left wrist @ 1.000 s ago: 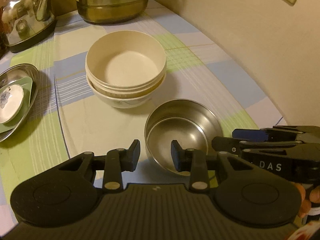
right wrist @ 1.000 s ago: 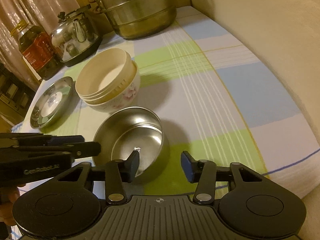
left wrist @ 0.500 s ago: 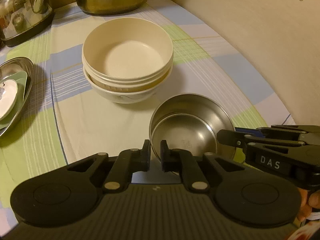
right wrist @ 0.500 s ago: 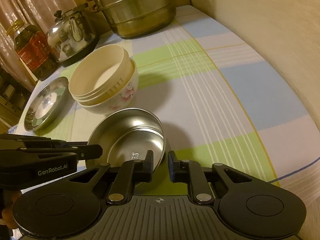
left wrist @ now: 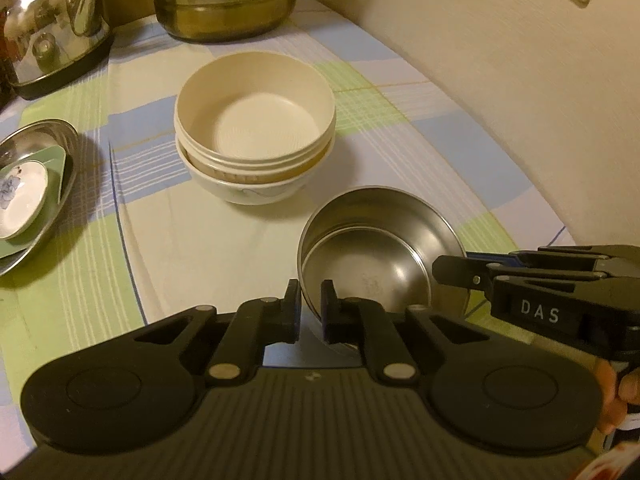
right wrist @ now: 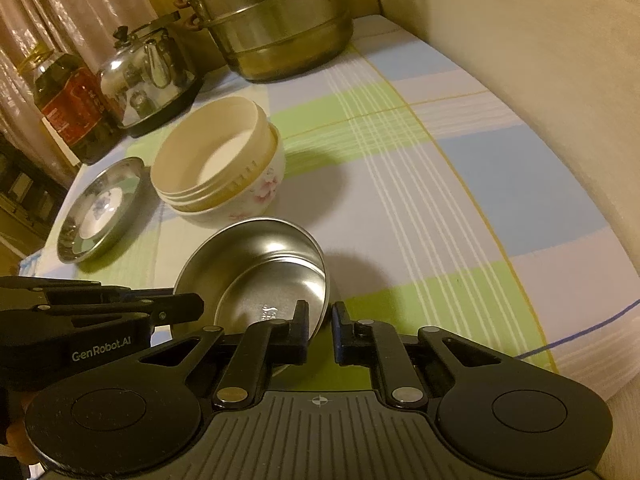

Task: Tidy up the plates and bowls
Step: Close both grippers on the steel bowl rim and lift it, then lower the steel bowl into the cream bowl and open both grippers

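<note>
A steel bowl (left wrist: 384,256) (right wrist: 264,264) rests close in front of both grippers on the checked tablecloth. My left gripper (left wrist: 311,305) is shut on its near left rim, one pad inside and one outside. The right gripper (right wrist: 321,320) is shut on the bowl's near right rim in the same way. Each gripper shows in the other's view: the right gripper (left wrist: 452,274) and the left gripper (right wrist: 188,306). Behind the steel bowl stands a stack of cream bowls (left wrist: 256,120) (right wrist: 212,160) nested in a white flowered bowl (right wrist: 264,196).
A steel plate (left wrist: 70,148) (right wrist: 132,168) holding a green dish and a small white saucer lies at the left. A kettle (left wrist: 52,28), a large steel pot (left wrist: 224,4) and an oil bottle (right wrist: 68,108) stand at the back. A wall (left wrist: 520,100) runs along the right.
Both grippers went from open to shut, and their pads now pinch the steel bowl's near rim. The hands barely moved.
</note>
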Available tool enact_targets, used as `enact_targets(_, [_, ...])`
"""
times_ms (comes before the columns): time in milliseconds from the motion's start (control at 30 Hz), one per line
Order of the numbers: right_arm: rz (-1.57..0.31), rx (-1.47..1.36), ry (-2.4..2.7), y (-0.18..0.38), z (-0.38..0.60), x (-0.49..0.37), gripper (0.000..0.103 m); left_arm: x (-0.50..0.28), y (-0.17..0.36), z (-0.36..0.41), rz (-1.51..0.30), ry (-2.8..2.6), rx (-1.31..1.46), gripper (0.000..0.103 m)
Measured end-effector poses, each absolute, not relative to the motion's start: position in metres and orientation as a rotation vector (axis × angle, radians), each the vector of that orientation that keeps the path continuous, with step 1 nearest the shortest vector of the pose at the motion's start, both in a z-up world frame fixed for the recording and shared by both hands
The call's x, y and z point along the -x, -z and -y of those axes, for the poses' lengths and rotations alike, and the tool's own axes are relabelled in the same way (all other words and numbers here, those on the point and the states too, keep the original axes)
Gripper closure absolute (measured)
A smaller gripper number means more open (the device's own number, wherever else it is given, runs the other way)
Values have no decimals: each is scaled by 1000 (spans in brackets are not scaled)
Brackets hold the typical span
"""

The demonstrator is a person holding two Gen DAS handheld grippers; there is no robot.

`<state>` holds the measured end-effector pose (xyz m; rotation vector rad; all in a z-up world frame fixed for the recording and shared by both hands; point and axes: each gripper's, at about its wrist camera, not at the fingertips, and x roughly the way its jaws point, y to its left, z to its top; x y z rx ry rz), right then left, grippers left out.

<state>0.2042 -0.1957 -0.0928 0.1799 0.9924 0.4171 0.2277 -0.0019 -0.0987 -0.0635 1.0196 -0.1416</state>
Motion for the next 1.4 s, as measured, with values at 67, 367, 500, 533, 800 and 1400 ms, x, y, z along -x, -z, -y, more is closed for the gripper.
enact_targets(67, [-989, -183, -425, 86, 196, -201, 92, -224, 93, 1, -1012, 141, 66, 94])
enact_targets(367, [-965, -169, -457, 52, 189, -193, 92, -210, 63, -8, -955, 127, 78, 94])
enact_targets(500, [-951, -160, -473, 41, 185, -194, 92, -209, 47, -13, -921, 117, 81, 94])
enact_targets(533, [-947, -159, -477, 38, 184, -195, 92, -209, 44, -14, -914, 113, 82, 95])
enact_targets(800, [-898, -173, -501, 16, 172, -216, 92, -223, 21, -26, -859, 82, 86, 95])
enact_targets(1400, [-861, -180, -520, 11, 145, -288, 92, -282, 22, -53, -829, 24, 123, 95])
